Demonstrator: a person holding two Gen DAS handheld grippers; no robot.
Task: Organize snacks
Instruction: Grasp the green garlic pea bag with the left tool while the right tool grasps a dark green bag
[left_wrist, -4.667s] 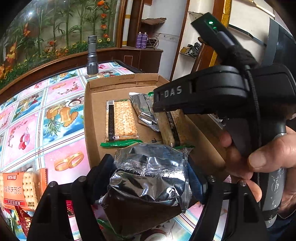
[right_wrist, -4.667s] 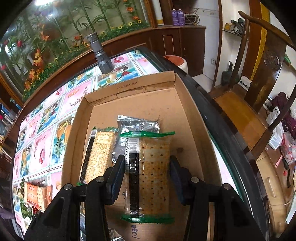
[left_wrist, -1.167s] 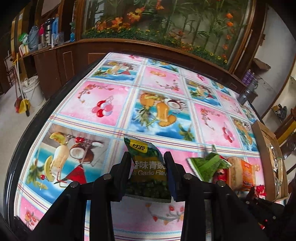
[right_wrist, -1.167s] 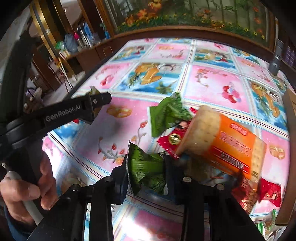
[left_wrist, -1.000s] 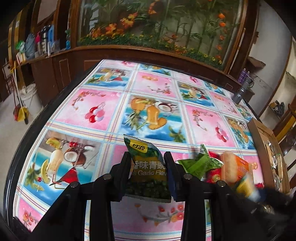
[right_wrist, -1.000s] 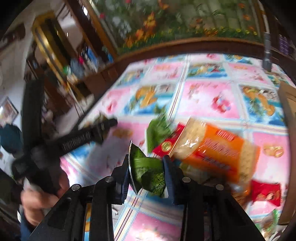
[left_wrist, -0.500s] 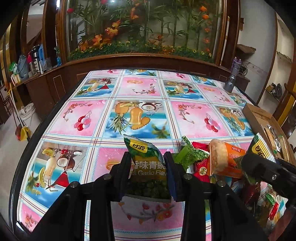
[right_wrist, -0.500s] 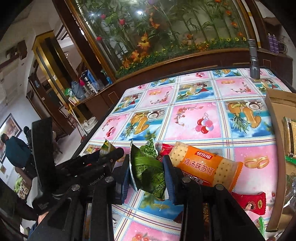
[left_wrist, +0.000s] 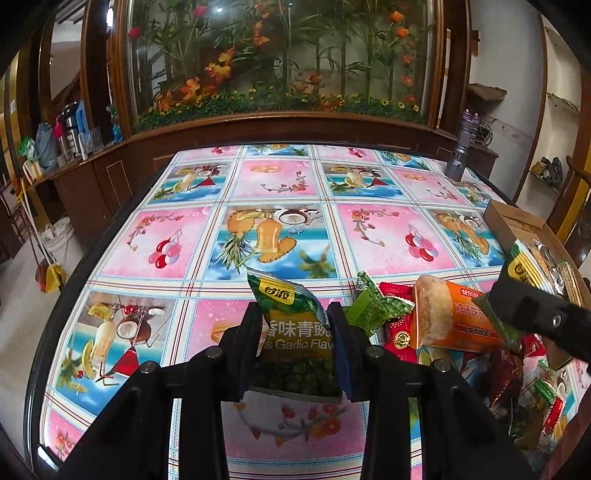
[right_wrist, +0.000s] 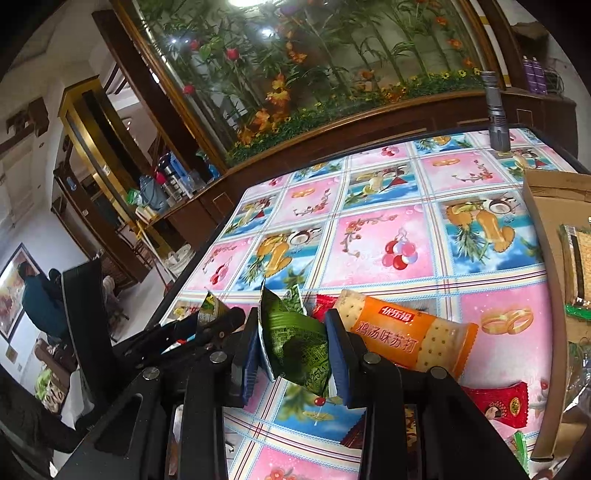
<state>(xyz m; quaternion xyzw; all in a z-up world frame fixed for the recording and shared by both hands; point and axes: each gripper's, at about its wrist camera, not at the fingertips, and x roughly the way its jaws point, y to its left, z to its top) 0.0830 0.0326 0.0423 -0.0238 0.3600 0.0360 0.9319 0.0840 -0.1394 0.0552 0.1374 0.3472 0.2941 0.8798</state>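
My left gripper (left_wrist: 293, 332) is shut on a green and yellow garlic pea packet (left_wrist: 295, 332) and holds it above the table. My right gripper (right_wrist: 291, 343) is shut on a dark green snack packet (right_wrist: 295, 343); it also shows at the right of the left wrist view (left_wrist: 524, 291). An orange cracker pack (right_wrist: 402, 338) lies among red and green packets (left_wrist: 373, 310) on the tablecloth. The cardboard box (right_wrist: 546, 236) with crackers inside stands at the right.
The table has a pink and blue fruit-print cloth (left_wrist: 280, 192). A grey flashlight (right_wrist: 495, 110) stands at the far right corner. A wooden planter wall (left_wrist: 280, 122) runs behind the table. The table's dark edge (left_wrist: 74, 273) drops to the floor on the left.
Both grippers have swung from the box to the snack pile and each now holds a green packet. In the last second both have lifted and turned towards the right, bringing the box into view.
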